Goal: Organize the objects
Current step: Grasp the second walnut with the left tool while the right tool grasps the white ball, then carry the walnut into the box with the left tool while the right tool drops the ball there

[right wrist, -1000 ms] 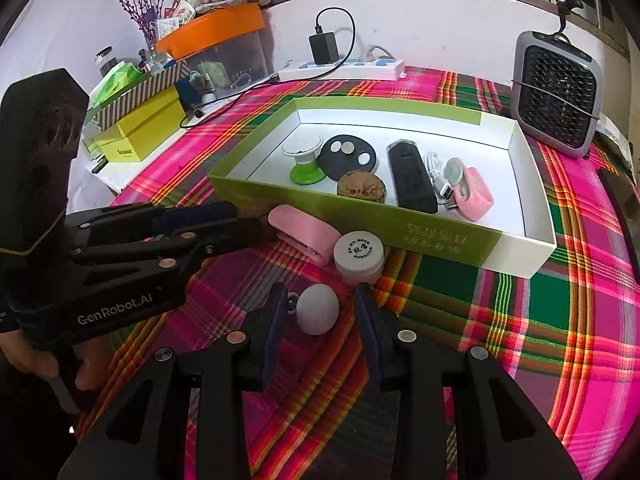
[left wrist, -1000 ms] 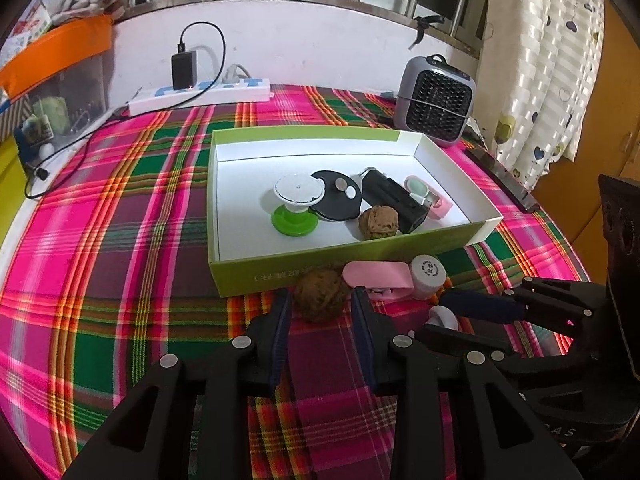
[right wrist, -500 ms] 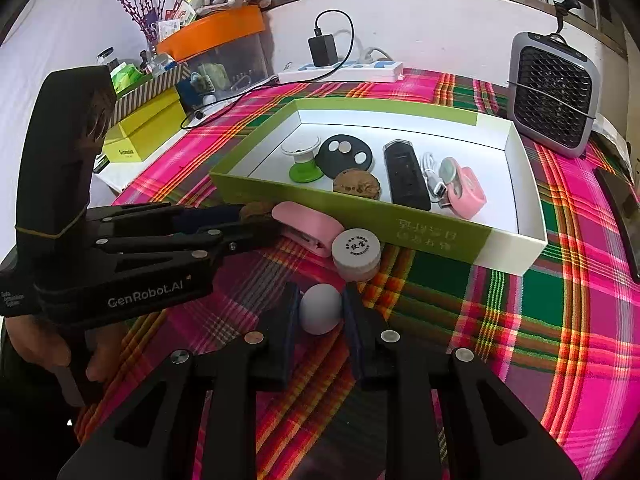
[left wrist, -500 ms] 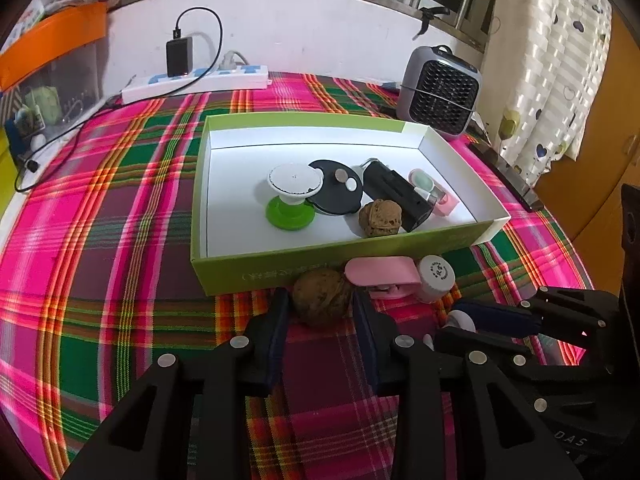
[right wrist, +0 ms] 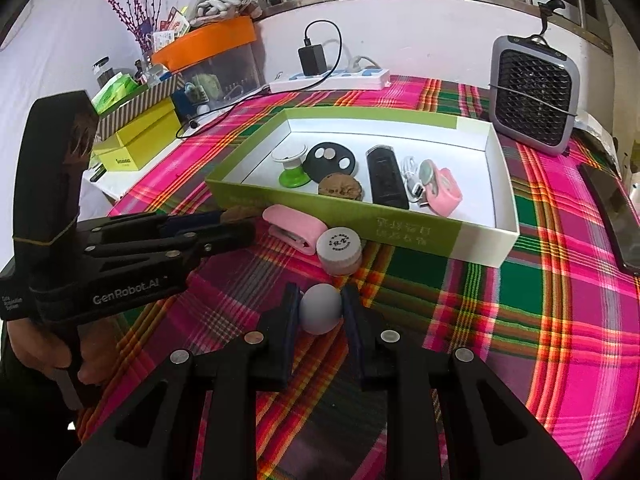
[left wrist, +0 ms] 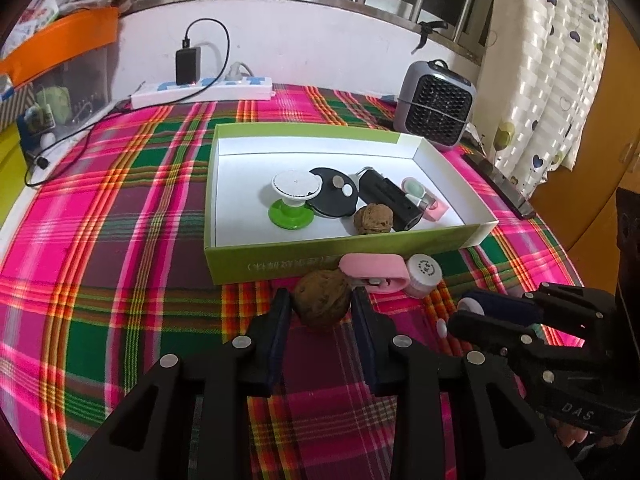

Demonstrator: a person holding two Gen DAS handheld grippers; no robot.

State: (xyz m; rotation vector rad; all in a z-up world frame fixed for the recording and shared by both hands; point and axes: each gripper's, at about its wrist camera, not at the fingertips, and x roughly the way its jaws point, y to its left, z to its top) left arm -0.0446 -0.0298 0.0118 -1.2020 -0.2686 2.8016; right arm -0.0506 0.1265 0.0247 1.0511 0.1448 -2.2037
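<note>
A brown walnut point(left wrist: 320, 308) lies on the plaid cloth just in front of the green box point(left wrist: 280, 264). My left gripper point(left wrist: 320, 300) straddles it; its jaws are closing and both pads touch the nut's sides. To the right, my right gripper point(right wrist: 320, 300) is shut on a small white ball point(right wrist: 320, 314). In the left wrist view that ball point(left wrist: 470, 306) shows at the right gripper's tips. A pink stapler-like piece point(right wrist: 296, 228) and a small white jar point(right wrist: 340, 250) rest against the box front. Inside the box lie a second walnut point(left wrist: 374, 220), a green-and-white spool, a black disc and a black remote.
A grey mini fan point(left wrist: 436, 104) stands behind the box at the right. A power strip point(left wrist: 204, 88) with a charger runs along the back wall. A dark phone point(right wrist: 616, 208) lies near the right table edge. Yellow boxes point(right wrist: 136, 148) and an orange-lidded bin crowd the left.
The right gripper's jaws have closed from a wide gap onto the white ball. The left jaws have drawn in around the walnut. Both hands have stayed roughly in place.
</note>
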